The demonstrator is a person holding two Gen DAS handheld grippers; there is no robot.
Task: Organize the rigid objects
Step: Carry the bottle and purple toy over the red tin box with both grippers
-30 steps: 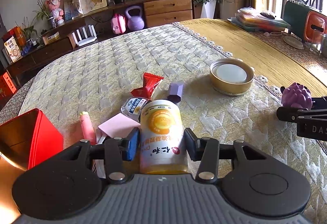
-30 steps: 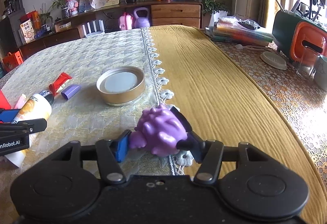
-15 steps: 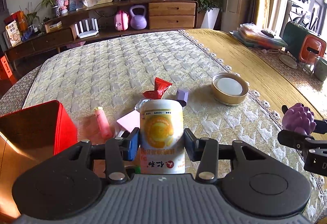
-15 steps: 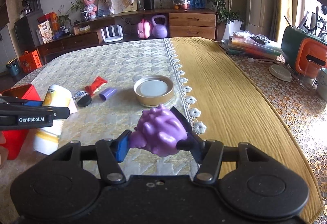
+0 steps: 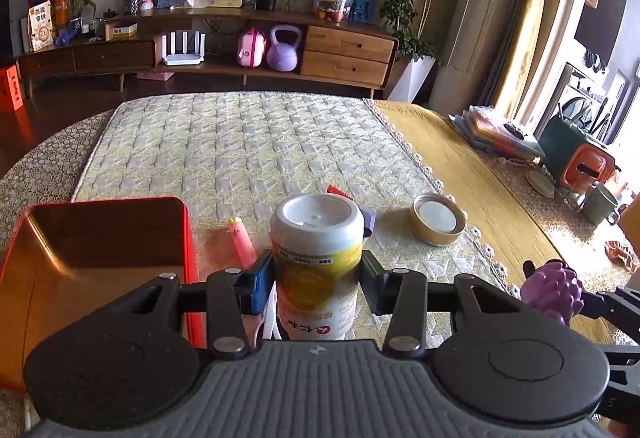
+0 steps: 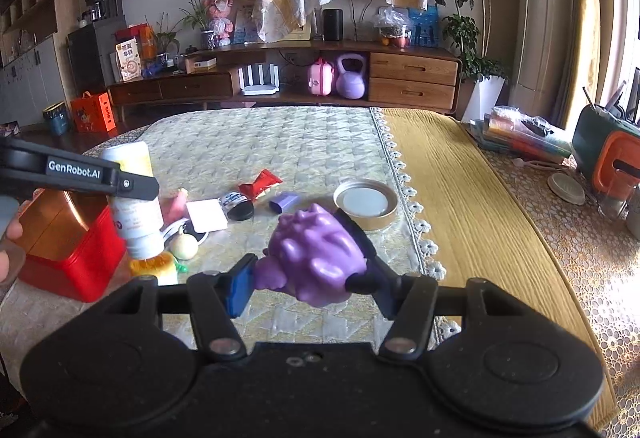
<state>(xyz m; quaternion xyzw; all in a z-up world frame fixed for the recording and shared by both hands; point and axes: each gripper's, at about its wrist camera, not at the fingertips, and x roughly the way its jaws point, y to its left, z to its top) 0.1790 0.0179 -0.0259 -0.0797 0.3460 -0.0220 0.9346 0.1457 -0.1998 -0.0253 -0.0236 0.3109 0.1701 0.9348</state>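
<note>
1. The left claw (image 5: 318, 288) pinches a white and yellow bottle (image 5: 318, 262) by its sides, one pad pressed on each flank; the bottle hangs clear of the desk (image 5: 248, 142), tilted, cap end away from the camera.
2. The right claw (image 6: 308, 276) pinches a purple spiky toy (image 6: 316, 254), blue pad on its left side and black pad on its right; the toy is off the desk too.
3. Taking the open red tin box (image 5: 100, 246) as landmark: it stands at the near left edge of the quilted desk cover, its inside gold-coloured. The bottle is just right of the box and above its level.
4. In the right wrist view the left claw's black arm (image 6: 80, 178) reaches over the box (image 6: 68, 250), and fingertips of a person's hand (image 6: 10, 238) show at the left border.
5. Right of the box lie a pink tube (image 5: 242, 242), a white card (image 6: 206, 216), a small dark-capped jar (image 6: 238, 206), a red wrapper (image 6: 260, 184) and a lilac block (image 6: 284, 201), close together.
6. Nearer the camera than the card, beside the box, sit a pale round object (image 6: 185, 247) and an orange-yellow item (image 6: 154, 266); what they are I cannot tell.
7. Further right of the box, by the lace edge of the cover, a round gold lid (image 6: 366, 204) lies flat.
8. The purple toy is well right of the box, near that lid.
</note>
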